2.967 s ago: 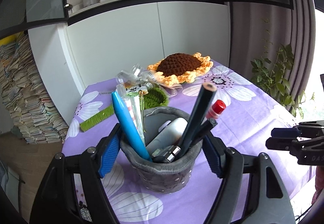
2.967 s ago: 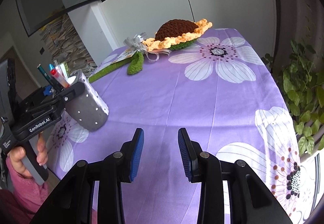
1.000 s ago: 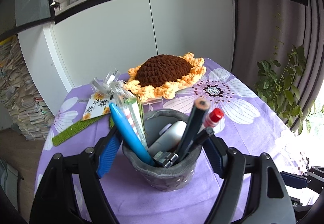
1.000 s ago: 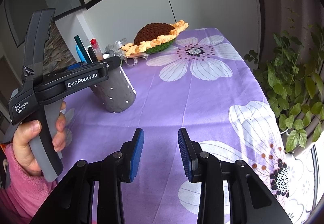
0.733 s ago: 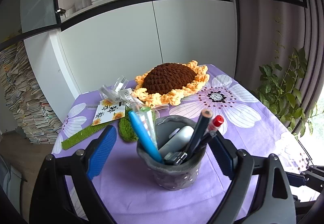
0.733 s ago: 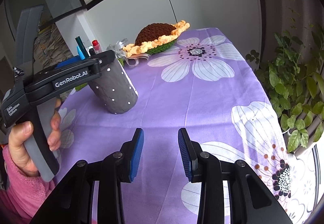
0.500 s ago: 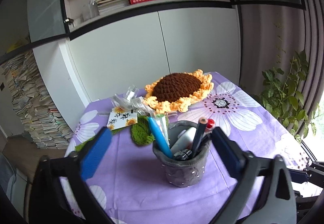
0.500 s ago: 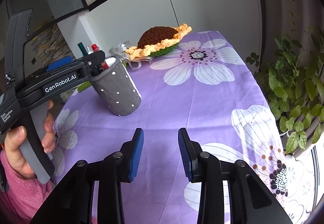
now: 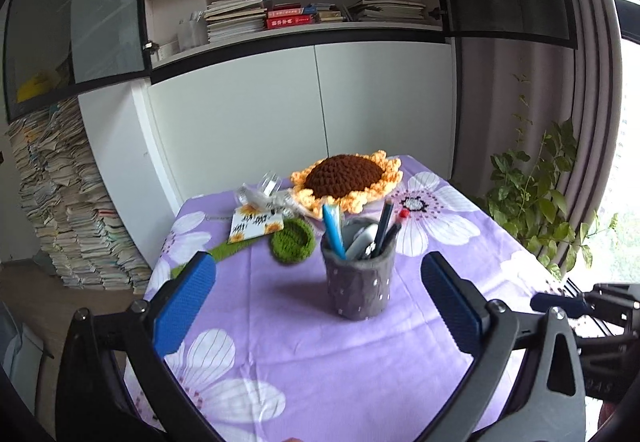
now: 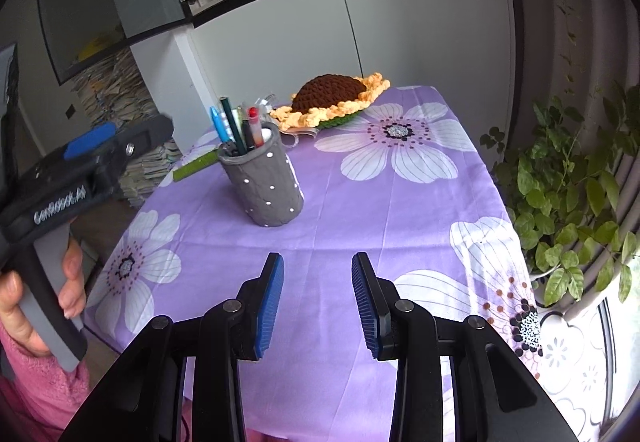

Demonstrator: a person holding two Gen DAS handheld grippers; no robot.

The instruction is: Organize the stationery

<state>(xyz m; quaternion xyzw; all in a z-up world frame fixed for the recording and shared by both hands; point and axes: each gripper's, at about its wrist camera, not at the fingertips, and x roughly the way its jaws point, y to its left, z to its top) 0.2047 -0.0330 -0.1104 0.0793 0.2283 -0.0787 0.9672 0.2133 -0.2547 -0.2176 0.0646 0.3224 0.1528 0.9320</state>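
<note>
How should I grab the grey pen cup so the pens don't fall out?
Probably grip the pen cup around its round grey wall, below the rim, coming in level from the near side. It stands upright, and the pens poke out of its top, blocking a grab from above.

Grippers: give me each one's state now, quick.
Left gripper: open, jaws just opened, clear of the grey dotted fabric pen pot.
Right gripper: open, holding nothing.

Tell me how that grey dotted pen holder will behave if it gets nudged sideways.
The grey pen holder is taller than it is wide, with pens sticking up well above its rim, so it probably tips rather than slides. Its quilted wall looks like soft fabric and would likely dent. The tablecloth may wrinkle under it.
</note>
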